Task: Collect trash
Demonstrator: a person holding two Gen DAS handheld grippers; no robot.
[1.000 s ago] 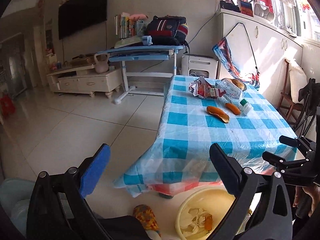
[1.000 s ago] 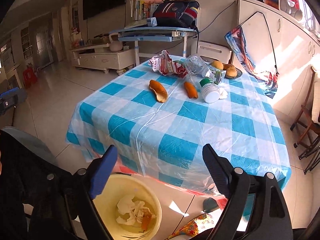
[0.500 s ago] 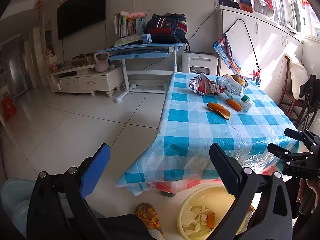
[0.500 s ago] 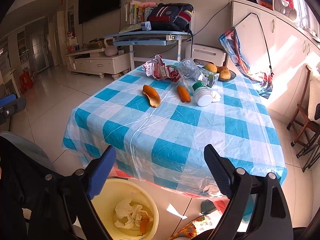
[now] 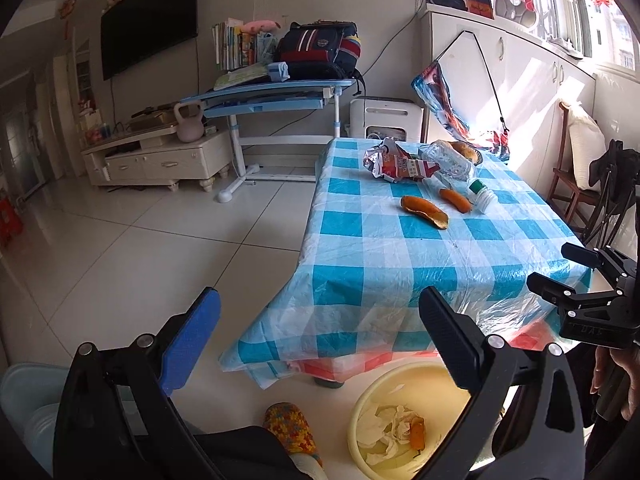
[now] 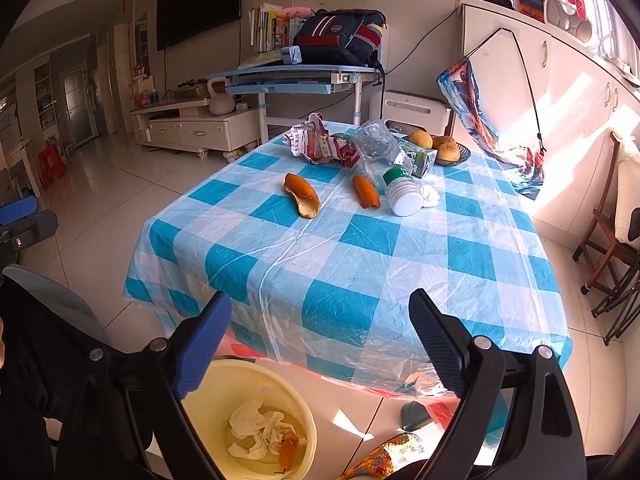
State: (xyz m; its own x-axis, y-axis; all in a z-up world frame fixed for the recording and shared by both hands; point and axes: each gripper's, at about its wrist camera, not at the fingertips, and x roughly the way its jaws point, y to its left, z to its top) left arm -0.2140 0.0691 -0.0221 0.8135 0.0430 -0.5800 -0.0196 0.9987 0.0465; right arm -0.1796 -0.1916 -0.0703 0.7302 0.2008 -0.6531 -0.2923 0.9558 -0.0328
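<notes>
Trash on table (image 6: 500,264); both tools spread apart and empty.
Yellow bin (image 6: 296,408) on floor holds crumpled tissues (image 6: 256,426) and peel. Dark plate (image 6: 464,156) holds fruit. Two orange peels (image 6: 302,196), bottle (image 6: 402,194) and wrapper (image 6: 320,146) lie on tabletop. Left gripper (image 5: 318,338), right gripper (image 6: 320,338).

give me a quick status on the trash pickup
Both grippers, left and right, jaws open, empty. Two orange peels on table. Yellow bin below holds tissues. Nothing in the way.

— What lies on the table (image 6: 400,280)?
— 2 peels (image 6: 302,195) mid-table, side by side; a bottle (image 6: 402,196) just right of them; a wrapper (image 6: 320,146) behind, toward the far edge.
— Below the near edge?
— A bin (image 6: 248,420) on the floor, tissues (image 6: 256,426) in it.
</notes>
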